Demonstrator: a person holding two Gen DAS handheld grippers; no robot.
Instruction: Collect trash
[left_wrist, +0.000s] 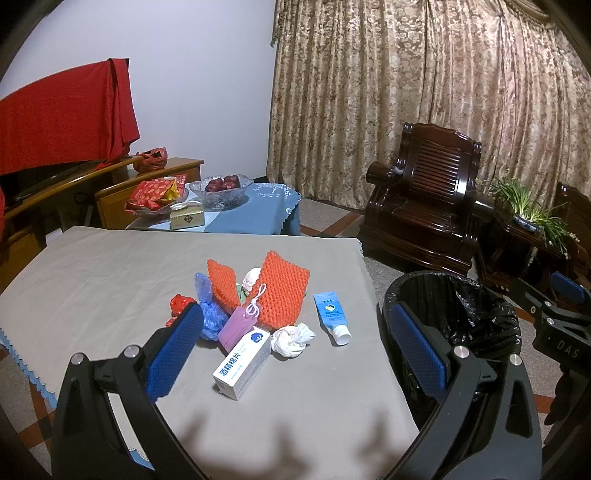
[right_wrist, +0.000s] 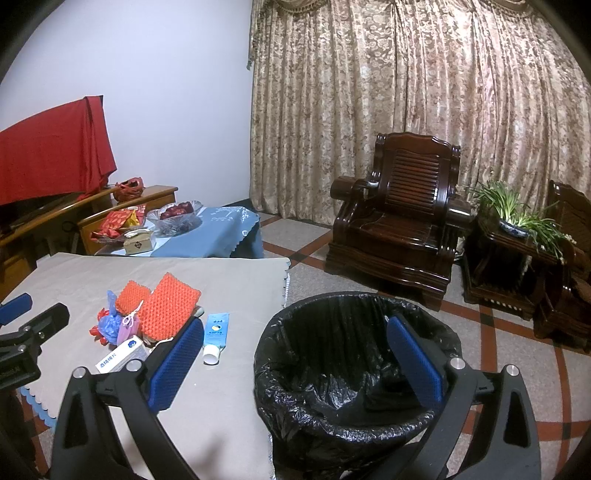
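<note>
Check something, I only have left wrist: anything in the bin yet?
Observer: No. The right wrist view looks straight into the bin; only black liner shows, no trash.
Operator: Right gripper holding anything?
Observer: The right gripper is open, with nothing between its fingers.
Operator: Where's it aimed?
Observer: It straddles the gap. One finger lines up with the table edge near the tube, the other with the bin's mouth.
</note>
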